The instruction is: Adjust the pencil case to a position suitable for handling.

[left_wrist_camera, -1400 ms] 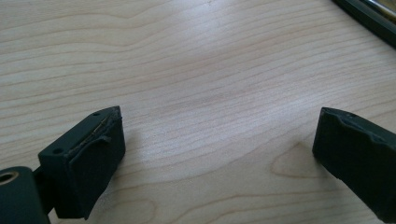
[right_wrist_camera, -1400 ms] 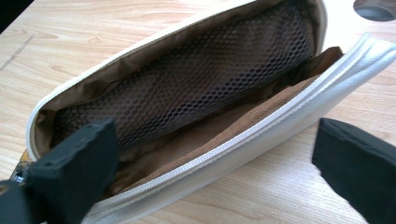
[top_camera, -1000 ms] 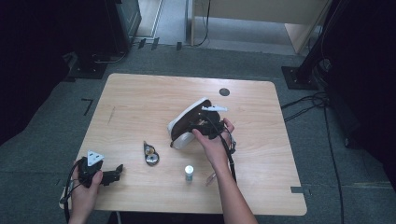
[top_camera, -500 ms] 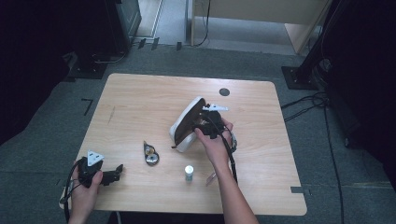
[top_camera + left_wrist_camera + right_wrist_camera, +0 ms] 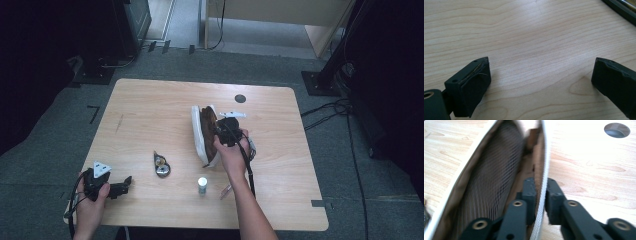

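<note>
A person at a wooden counter (image 5: 150,115) grips a brown shoe (image 5: 205,132) with the right tool (image 5: 223,131), whose two black jaws are closed on the shoe's white-edged side wall, one jaw inside the opening and one outside, as the right gripper view shows (image 5: 539,195). The shoe sits near the middle of the counter, tipped onto its side so that its white sole faces the person's left and its mesh-lined interior (image 5: 491,177) faces the tool. A dark round hole (image 5: 240,98) in the counter lies beyond the shoe, toward the far edge. The left tool (image 5: 122,186) rests near the counter's front left corner, held in the left hand (image 5: 90,202), well apart from the shoe; its jaws stand wide open over bare wood with nothing between them (image 5: 541,75). A small round dark object (image 5: 161,166) and a small white-capped bottle (image 5: 202,185) lie on the counter between the two tools.
</note>
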{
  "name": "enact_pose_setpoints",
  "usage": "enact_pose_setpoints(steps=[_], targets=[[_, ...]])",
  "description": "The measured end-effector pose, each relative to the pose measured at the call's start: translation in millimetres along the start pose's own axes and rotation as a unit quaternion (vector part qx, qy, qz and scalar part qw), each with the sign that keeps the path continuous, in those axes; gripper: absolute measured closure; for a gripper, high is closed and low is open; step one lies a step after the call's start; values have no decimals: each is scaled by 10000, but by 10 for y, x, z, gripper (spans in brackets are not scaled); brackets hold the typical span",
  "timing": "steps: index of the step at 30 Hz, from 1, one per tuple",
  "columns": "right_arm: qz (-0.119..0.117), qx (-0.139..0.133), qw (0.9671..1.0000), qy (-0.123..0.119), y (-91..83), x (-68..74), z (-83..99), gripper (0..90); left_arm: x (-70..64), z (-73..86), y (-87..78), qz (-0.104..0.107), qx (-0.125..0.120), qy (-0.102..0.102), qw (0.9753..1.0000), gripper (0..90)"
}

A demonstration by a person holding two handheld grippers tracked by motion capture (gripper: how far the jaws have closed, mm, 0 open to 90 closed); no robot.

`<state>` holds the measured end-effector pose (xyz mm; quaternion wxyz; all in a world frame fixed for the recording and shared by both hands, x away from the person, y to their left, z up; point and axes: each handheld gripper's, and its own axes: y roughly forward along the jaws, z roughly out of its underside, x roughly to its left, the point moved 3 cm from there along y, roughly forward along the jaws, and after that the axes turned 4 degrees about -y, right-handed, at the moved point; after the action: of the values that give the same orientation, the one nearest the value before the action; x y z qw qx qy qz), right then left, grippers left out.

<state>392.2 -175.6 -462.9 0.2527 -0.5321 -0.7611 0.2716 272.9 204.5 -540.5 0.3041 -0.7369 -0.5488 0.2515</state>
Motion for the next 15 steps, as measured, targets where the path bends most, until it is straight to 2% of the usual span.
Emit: enact_pose_setpoints(steps=[7,15], targets=[[-26,50,10000,-56,-30,-81,-37,847,0,0,0,2,1,0,10000,26],[55,34,9999,129,-71,-284,-59,848,0,0,1,0,-3,1,10000,26]])
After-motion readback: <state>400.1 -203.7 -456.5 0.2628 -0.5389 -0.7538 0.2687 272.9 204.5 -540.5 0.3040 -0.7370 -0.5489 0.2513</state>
